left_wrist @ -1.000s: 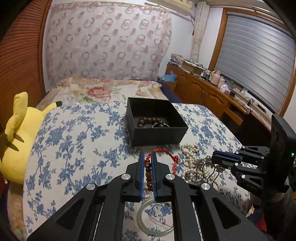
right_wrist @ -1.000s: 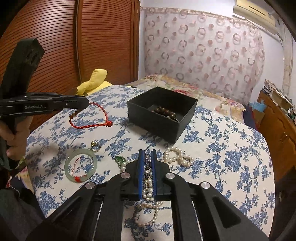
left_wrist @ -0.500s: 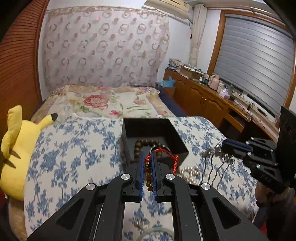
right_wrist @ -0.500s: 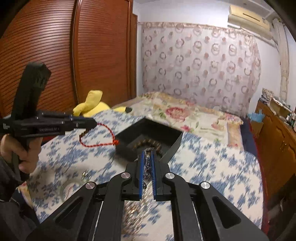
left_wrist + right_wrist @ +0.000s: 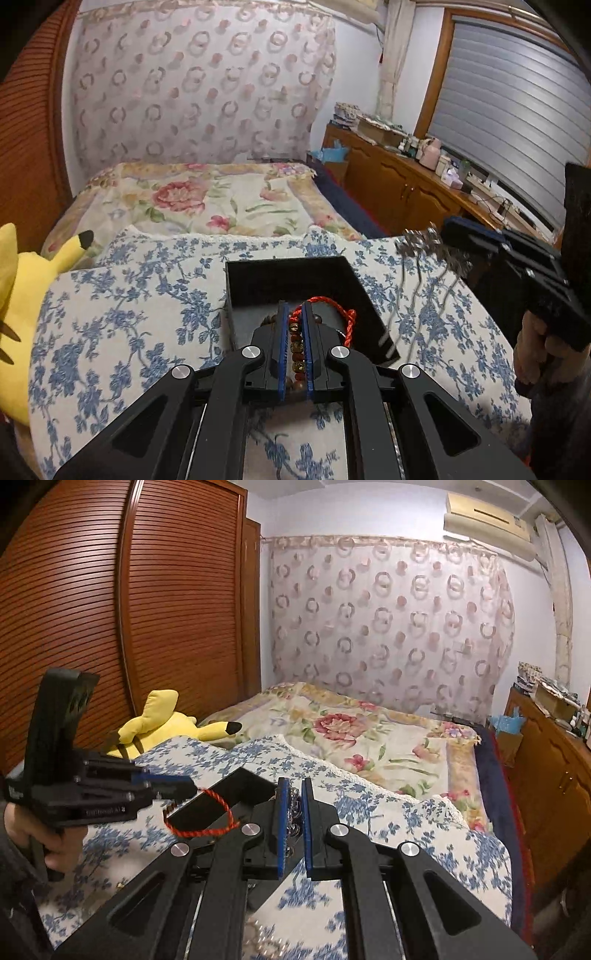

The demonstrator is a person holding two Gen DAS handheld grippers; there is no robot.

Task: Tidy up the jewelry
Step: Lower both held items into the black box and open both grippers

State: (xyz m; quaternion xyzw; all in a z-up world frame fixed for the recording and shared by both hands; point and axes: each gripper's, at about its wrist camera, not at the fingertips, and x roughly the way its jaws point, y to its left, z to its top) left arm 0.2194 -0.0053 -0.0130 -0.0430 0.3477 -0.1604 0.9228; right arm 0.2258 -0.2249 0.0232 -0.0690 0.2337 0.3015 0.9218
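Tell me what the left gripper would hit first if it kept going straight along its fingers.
Probably the black box: the left gripper, shut on the red cord bracelet, points down into its open interior. Depth is unclear.

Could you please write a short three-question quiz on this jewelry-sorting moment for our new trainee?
1. True or false: the left gripper is shut on the red cord bracelet.
2. What does the right gripper hold? A) silver jewelry B) a jade bangle C) a watch
3. Fill in: the left gripper hovers over the black ____.

Key: 1 true; 2 A; 3 box.
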